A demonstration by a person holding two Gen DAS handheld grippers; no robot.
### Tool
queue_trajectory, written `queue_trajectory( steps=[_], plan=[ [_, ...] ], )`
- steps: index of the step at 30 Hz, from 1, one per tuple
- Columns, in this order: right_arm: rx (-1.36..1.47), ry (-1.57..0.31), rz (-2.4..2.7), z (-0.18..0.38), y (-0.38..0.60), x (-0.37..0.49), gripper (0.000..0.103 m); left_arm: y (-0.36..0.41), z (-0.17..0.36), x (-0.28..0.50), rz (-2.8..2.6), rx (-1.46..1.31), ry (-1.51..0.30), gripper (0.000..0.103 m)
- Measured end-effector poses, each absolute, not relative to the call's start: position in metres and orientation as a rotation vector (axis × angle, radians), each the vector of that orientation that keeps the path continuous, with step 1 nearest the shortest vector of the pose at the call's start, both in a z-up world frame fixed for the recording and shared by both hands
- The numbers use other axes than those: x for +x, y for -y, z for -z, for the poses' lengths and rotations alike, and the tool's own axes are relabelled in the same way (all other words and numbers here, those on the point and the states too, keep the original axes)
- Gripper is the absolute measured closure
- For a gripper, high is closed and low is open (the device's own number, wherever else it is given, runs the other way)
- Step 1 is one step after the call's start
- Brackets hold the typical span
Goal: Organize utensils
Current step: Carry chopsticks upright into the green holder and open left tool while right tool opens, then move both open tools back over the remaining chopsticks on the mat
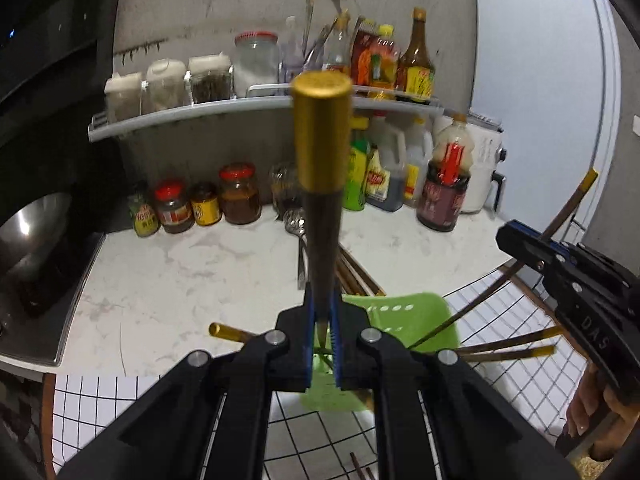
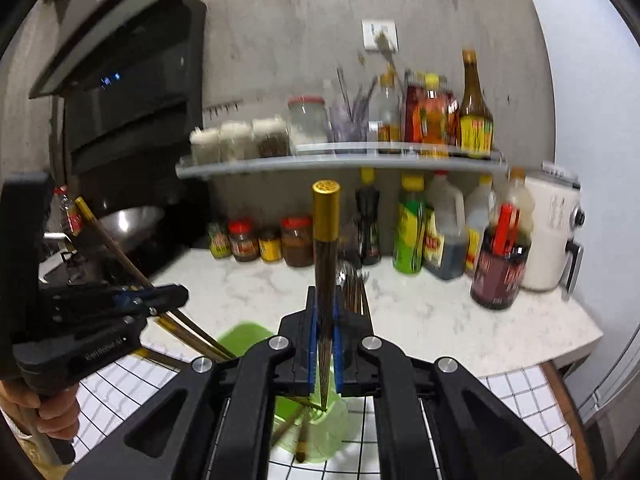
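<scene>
In the left wrist view, your left tool (image 1: pixel 322 344) is clamped on a dark chopstick with a gold cap (image 1: pixel 320 168). The chopstick stands up between the blue pads, gold end on top. Right under the tool sits a green holder (image 1: pixel 400 320) with holes in it. More gold-tipped chopsticks (image 1: pixel 516 346) stick out of it to the sides. Behind the holder, a bunch of wooden chopsticks (image 1: pixel 356 278) and a metal spoon (image 1: pixel 296 222) lie on the white marble table (image 1: pixel 180 272). Off to the right you can see your right tool (image 1: pixel 520 242), and it grips its own chopstick at a slant.

In the right wrist view, your right tool (image 2: pixel 325 344) is closed tight on another gold-capped chopstick (image 2: pixel 326 240). Its thin tip points down at the green holder (image 2: pixel 244 332) below. On the left, your left tool (image 2: pixel 176 294) holds its chopstick slanted. The picture is a bit blurry.

It looks like you are carrying one chopstick in each hand, right above the holder. I think the step is putting them away in it. Next, aim each thin tip down into the holder's open top. Lower slowly, then let the pads come apart. Take care not to bump the chopsticks already leaning there, and keep your two tools from knocking each other.
</scene>
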State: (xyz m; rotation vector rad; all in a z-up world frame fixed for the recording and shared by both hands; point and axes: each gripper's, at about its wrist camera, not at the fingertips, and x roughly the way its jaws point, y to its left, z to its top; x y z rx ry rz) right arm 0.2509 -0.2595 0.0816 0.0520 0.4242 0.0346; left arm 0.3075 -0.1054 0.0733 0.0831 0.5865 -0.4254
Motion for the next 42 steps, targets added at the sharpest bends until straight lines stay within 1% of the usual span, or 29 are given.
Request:
queue_trajectory(
  steps=[3,4,5,6,7,8,9,13,15,16,18,24,29,33,36,38,42],
  plan=[
    [0.076,-0.45,-0.03,-0.077,0.265,0.256,0.095,0.102,-0.074,0.316,0.425,0.047,-0.6,0.097],
    [0.085,-0.457,-0.028,-0.078,0.267,0.256,0.089,0.101,-0.075,0.316,0.418,0.047,-0.599,0.096],
    [0.096,-0.456,-0.03,-0.081,0.269,0.254,0.072,0.1,-0.078,0.316,0.413,0.046,-0.596,0.094],
    [0.108,-0.441,-0.032,-0.087,0.271,0.246,0.062,0.097,-0.083,0.313,0.403,0.042,-0.587,0.084],
    [0.105,-0.421,-0.031,-0.093,0.272,0.238,0.052,0.095,-0.089,0.31,0.399,0.035,-0.573,0.066],
    [0.09,-0.405,-0.025,-0.1,0.27,0.228,0.052,0.092,-0.095,0.305,0.402,0.026,-0.548,0.06],
    [0.081,-0.393,-0.023,-0.106,0.27,0.219,0.052,0.088,-0.103,0.296,0.405,0.02,-0.515,0.056],
    [0.064,-0.369,-0.023,-0.122,0.268,0.178,0.052,0.07,-0.128,0.25,0.35,0.025,-0.432,0.056],
    [0.05,-0.376,-0.025,-0.12,0.264,0.152,0.052,0.06,-0.128,0.228,0.295,0.037,-0.429,0.056],
    [0.049,-0.387,-0.031,-0.115,0.261,0.139,0.052,0.053,-0.123,0.212,0.264,0.048,-0.432,0.053],
    [0.049,-0.422,-0.039,-0.099,0.256,0.118,0.052,0.044,-0.106,0.192,0.197,0.077,-0.467,0.052],
    [0.031,-0.608,-0.105,-0.016,0.224,0.063,0.052,0.015,-0.012,0.127,0.134,0.125,-0.683,0.052],
    [0.042,-0.729,-0.137,0.034,0.199,0.034,0.052,0.008,0.051,0.084,0.118,0.167,-0.816,0.052],
    [0.058,-0.814,-0.171,0.057,0.175,0.017,0.053,0.008,0.078,0.059,0.13,0.168,-0.9,0.052],
    [0.024,-0.859,-0.219,0.071,0.154,0.009,0.055,0.011,0.088,0.048,0.168,0.157,-0.93,0.051],
    [0.005,-0.886,-0.259,0.078,0.14,0.009,0.063,0.013,0.089,0.047,0.185,0.159,-0.932,0.05],
    [-0.011,-0.899,-0.272,0.084,0.131,0.011,0.069,0.014,0.086,0.051,0.192,0.154,-0.92,0.05]
  ],
)
